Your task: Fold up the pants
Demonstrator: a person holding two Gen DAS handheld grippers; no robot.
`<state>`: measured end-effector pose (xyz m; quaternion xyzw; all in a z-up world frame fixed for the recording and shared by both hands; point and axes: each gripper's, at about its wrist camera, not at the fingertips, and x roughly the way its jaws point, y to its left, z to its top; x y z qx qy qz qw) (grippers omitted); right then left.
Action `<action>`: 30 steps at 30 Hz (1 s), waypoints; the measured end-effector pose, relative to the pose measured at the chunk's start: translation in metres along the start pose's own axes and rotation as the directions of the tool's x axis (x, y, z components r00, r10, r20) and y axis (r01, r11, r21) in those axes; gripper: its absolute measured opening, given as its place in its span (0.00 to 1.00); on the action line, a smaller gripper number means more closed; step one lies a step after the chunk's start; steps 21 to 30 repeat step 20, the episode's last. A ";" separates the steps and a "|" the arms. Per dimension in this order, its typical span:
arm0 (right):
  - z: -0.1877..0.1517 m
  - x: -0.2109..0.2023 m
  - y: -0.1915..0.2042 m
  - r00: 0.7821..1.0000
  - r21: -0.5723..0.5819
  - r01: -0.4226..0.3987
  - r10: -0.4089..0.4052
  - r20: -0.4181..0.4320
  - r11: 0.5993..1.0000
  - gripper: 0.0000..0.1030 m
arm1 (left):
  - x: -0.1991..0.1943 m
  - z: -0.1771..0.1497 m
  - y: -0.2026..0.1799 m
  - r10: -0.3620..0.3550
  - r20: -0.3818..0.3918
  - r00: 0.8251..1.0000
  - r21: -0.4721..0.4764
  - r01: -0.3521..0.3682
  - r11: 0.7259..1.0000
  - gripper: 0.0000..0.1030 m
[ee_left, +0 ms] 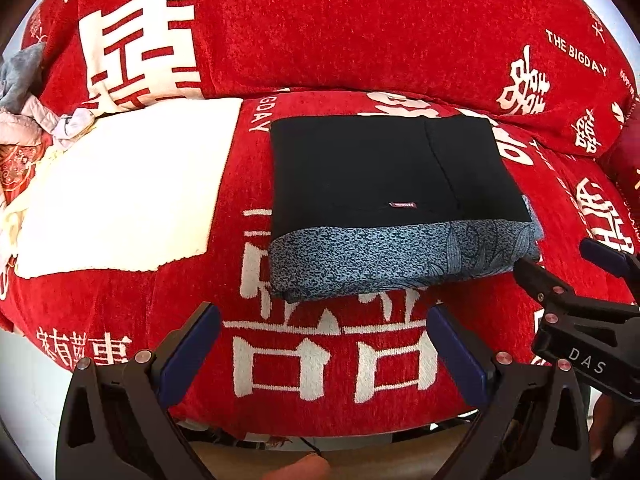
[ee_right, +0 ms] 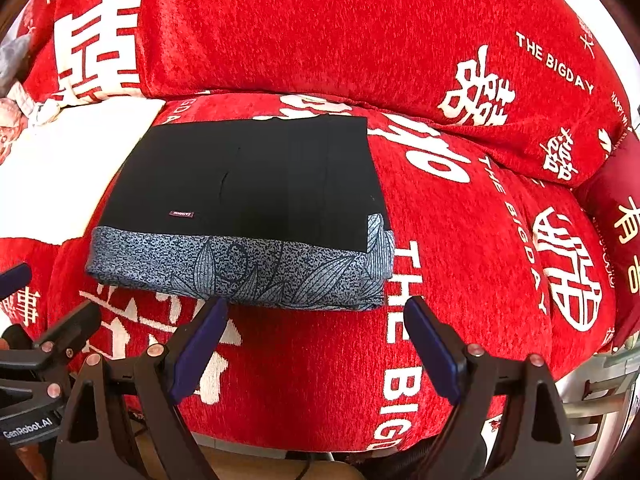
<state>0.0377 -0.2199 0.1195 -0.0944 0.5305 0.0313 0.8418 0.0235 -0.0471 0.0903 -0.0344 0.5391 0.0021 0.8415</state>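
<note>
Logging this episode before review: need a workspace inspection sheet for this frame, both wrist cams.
Surface: red sofa cover with white characters and "THE BIGDAY" print; white patch on the seat.
Job's things: pants folded into a compact rectangle, black top layer, blue patterned layer showing along the near edge, small label facing up.
Clutter: bundle of grey and pink fabric at the far left of the seat.
Grippers: left hand-held gripper open, empty, short of the pants; right hand-held gripper open, empty, likewise.
Cables: thin dark cable under the seat front.
Surroundings: dark red cushion with gold characters at right.
</note>
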 end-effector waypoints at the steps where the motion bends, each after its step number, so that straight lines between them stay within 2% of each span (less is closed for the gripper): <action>1: 0.001 0.000 0.000 1.000 -0.001 0.000 0.000 0.001 1.000 0.89 | 0.000 0.000 0.000 -0.002 0.001 1.000 0.001 0.002 1.000 1.00; 11: 0.003 -0.001 -0.002 1.000 0.011 0.001 -0.001 0.004 1.000 0.89 | 0.002 0.002 -0.004 -0.023 -0.012 1.000 0.017 0.023 1.000 1.00; 30: -0.006 0.004 -0.005 1.000 0.020 -0.003 0.003 -0.005 1.000 0.89 | 0.009 -0.005 -0.001 -0.017 -0.028 0.999 0.014 0.018 1.000 1.00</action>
